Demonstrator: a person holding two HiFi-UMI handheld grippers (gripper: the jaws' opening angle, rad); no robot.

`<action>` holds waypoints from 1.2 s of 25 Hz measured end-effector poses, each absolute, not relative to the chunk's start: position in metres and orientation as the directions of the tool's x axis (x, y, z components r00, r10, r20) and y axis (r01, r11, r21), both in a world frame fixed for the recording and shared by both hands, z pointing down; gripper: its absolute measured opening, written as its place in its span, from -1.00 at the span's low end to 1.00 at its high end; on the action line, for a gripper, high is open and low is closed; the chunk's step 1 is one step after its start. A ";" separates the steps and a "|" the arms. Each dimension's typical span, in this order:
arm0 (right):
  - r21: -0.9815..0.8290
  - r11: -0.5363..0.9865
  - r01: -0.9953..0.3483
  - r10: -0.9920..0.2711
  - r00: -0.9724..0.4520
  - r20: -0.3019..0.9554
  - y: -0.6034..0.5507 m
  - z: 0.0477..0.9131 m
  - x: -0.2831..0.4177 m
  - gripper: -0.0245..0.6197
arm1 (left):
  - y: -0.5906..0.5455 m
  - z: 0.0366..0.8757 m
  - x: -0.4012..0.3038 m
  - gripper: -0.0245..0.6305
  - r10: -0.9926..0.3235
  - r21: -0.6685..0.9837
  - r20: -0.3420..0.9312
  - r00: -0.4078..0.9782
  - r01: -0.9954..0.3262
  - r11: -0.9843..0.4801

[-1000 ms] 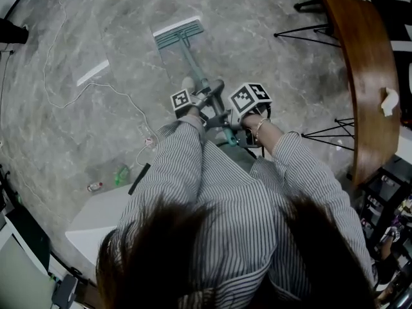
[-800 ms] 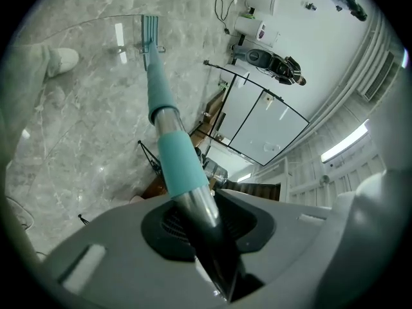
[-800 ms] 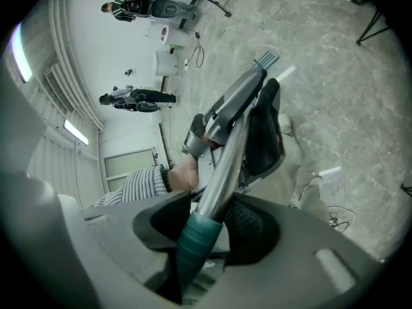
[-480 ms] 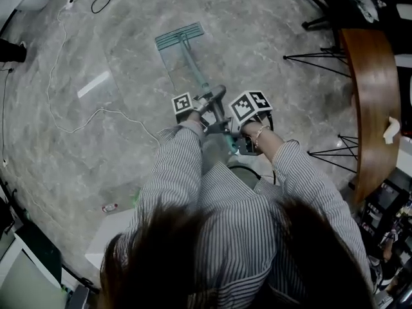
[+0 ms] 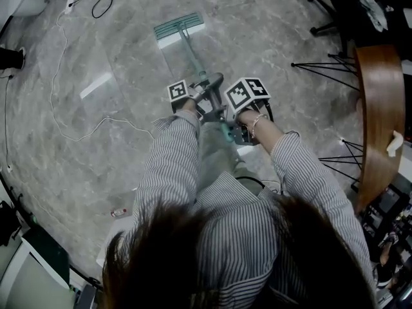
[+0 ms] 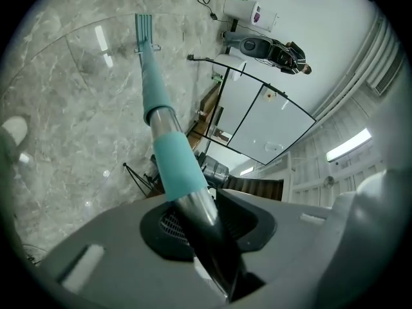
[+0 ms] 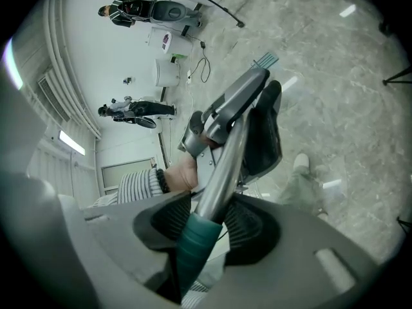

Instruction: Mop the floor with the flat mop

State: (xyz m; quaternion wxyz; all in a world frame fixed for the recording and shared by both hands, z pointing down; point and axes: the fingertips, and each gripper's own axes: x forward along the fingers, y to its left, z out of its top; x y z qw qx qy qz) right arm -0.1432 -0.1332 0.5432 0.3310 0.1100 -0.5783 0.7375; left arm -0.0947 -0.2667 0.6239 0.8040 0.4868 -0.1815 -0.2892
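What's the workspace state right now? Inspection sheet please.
Surface: grey marble floor, glossy.
Job's things: flat mop, head flat on the floor ahead; mop handle runs back to the grippers.
Clutter: small object on the floor, too small to identify.
Grippers: left gripper and right gripper both shut on the mop handle, left nearer the head.
Cables: white cable and black cable on the floor at left.
Surroundings: wooden table, black chair at right.

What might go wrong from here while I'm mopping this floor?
The white cable lies loose on the floor left of the mop head; a sideways stroke could snag it.
The left gripper and right gripper clamp the smooth mop handle close together, so the head may twist or slip.
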 end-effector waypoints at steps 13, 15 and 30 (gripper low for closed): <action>-0.782 -0.100 -0.615 0.349 -0.758 0.551 -0.177 0.551 -0.170 -0.45 | -0.313 0.629 -0.120 -0.62 -0.645 0.898 -0.004 0.764 0.286 0.334; -0.782 -0.102 -0.615 0.350 -0.758 0.551 -0.176 0.552 -0.171 -0.45 | -0.312 0.629 -0.122 -0.62 -0.648 0.897 -0.004 0.762 0.289 0.334; -0.780 -0.097 -0.618 0.347 -0.756 0.555 -0.167 0.552 -0.167 -0.45 | -0.305 0.629 -0.120 -0.63 -0.672 0.890 -0.017 0.740 0.317 0.327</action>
